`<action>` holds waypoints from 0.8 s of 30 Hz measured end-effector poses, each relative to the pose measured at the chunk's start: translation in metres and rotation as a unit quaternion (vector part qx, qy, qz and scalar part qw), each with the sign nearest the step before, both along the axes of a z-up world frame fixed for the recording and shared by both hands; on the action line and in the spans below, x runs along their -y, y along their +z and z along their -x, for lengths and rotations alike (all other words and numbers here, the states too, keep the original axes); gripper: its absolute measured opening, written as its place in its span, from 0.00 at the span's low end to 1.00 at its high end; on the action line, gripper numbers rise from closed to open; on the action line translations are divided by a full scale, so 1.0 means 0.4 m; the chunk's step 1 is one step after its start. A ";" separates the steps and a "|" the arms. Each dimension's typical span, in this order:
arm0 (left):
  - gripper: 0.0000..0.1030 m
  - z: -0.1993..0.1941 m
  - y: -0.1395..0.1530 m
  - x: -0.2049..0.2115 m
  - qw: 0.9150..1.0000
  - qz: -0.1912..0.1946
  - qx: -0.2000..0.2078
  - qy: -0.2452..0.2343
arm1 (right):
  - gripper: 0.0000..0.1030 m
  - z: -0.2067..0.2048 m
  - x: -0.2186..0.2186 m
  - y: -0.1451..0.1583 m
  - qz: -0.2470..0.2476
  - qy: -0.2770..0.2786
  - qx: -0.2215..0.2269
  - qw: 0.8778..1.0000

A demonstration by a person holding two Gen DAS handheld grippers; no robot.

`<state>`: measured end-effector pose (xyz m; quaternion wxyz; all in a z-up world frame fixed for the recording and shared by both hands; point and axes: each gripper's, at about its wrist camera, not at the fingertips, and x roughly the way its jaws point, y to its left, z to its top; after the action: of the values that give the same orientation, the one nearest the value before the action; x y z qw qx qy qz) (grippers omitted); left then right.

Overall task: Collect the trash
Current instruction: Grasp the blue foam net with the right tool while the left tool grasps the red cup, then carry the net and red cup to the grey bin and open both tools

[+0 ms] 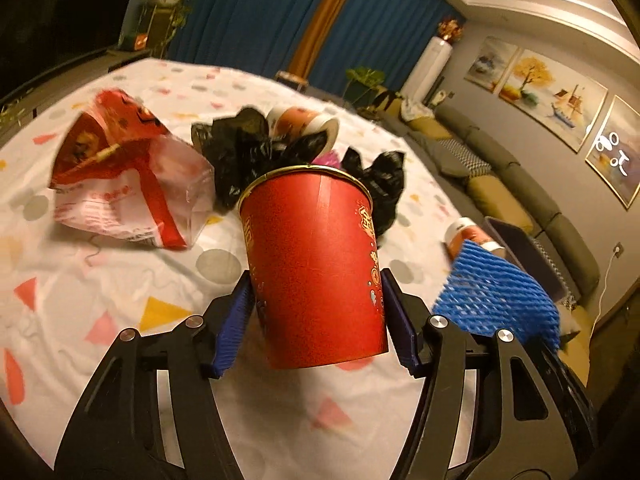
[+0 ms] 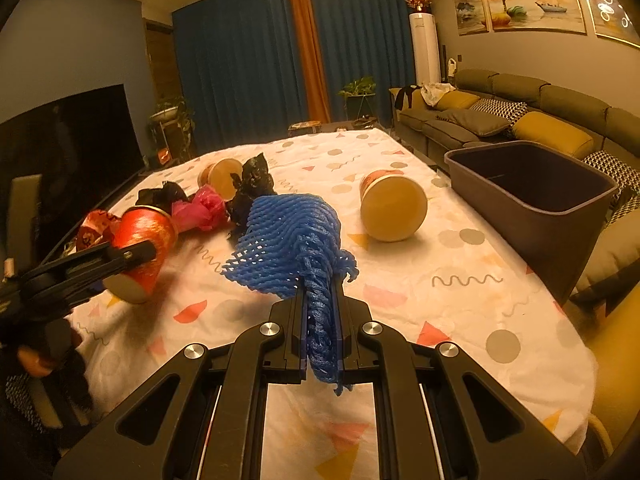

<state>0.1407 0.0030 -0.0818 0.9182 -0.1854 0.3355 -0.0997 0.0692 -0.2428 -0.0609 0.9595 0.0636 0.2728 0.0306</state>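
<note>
A red paper cup (image 1: 316, 256) sits between the blue pads of my left gripper (image 1: 316, 276), which is shut on its lower sides. In the right wrist view this cup (image 2: 140, 236) hangs tilted above the cloth, with the left gripper (image 2: 136, 254) on it. My right gripper (image 2: 320, 292) is shut on a blue foam fruit net (image 2: 288, 240) that fans out past its tips; the left wrist view shows the net (image 1: 492, 296) at right. A dark plastic bin (image 2: 500, 208) stands open at the table's right edge.
On the patterned white tablecloth (image 2: 440, 280) lie a red snack bag (image 1: 120, 168), black plastic bags (image 1: 248, 148), a pink bag (image 2: 204, 208) and two tipped paper cups (image 2: 392, 204) (image 2: 220, 174). A sofa (image 2: 520, 120) runs behind the bin.
</note>
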 end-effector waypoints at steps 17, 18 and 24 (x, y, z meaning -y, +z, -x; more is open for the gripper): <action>0.59 0.072 0.095 0.091 0.996 -0.008 0.060 -0.061 | 0.11 0.055 0.052 0.059 0.002 -0.037 0.036 0.999; 0.59 0.070 0.099 0.100 0.996 -0.009 0.061 -0.064 | 0.11 0.056 0.056 0.061 0.003 -0.039 0.037 0.999; 0.59 0.060 0.117 0.153 0.994 -0.020 0.072 -0.083 | 0.11 0.046 0.088 0.082 0.005 -0.053 0.050 0.997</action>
<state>0.1166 -0.0580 -0.0348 0.9319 -0.1311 0.2846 -0.1825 0.0508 -0.2778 -0.0280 0.9725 0.0716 0.2210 -0.0183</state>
